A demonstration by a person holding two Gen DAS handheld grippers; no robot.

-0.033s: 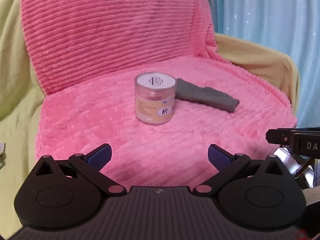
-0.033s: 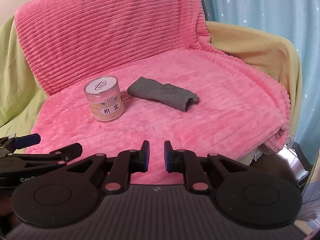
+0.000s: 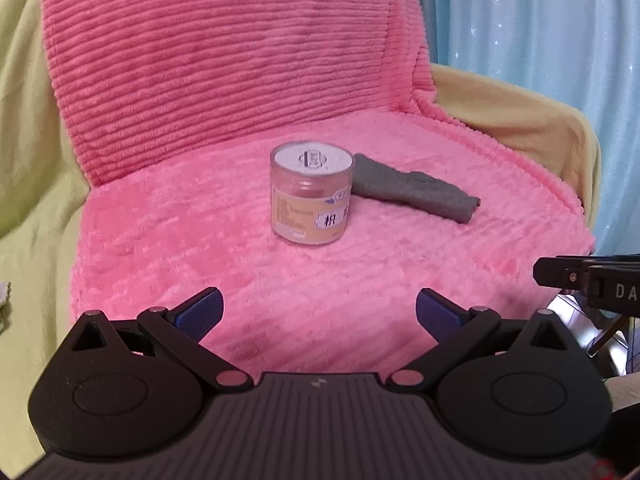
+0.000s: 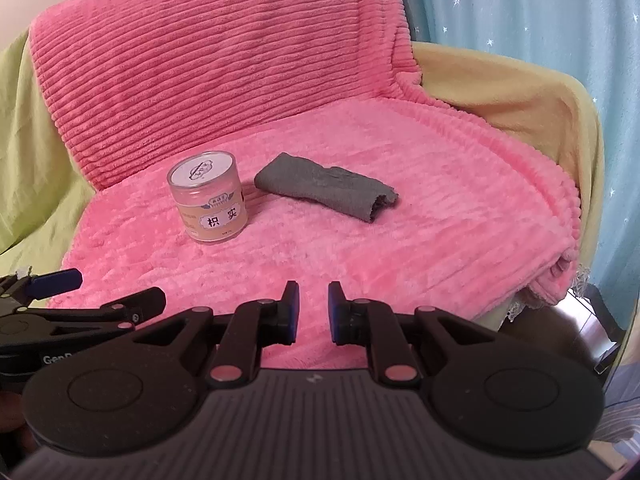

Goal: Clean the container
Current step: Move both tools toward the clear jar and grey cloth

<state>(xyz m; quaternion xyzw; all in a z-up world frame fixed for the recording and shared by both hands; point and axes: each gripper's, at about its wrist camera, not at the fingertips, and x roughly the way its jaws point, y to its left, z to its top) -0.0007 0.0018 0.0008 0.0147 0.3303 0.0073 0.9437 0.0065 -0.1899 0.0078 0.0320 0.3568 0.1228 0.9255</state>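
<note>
Right wrist view: the container (image 4: 207, 199), lid on, is seen standing upright on the pink blanket (image 4: 400, 240), with the folded grey cloth (image 4: 326, 187) just beside it. The left gripper (image 3: 319, 310) is spread wide, the right gripper (image 4: 313, 307) nearly closed on nothing. Neither is touching anything. Whether wiping is pending or completed cannot be determined.

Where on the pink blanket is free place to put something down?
The wide front strip of the pink blanket, between the jar and both grippers, is bare. So is the patch right of the grey cloth. Between jar and cloth it is tight.
</note>
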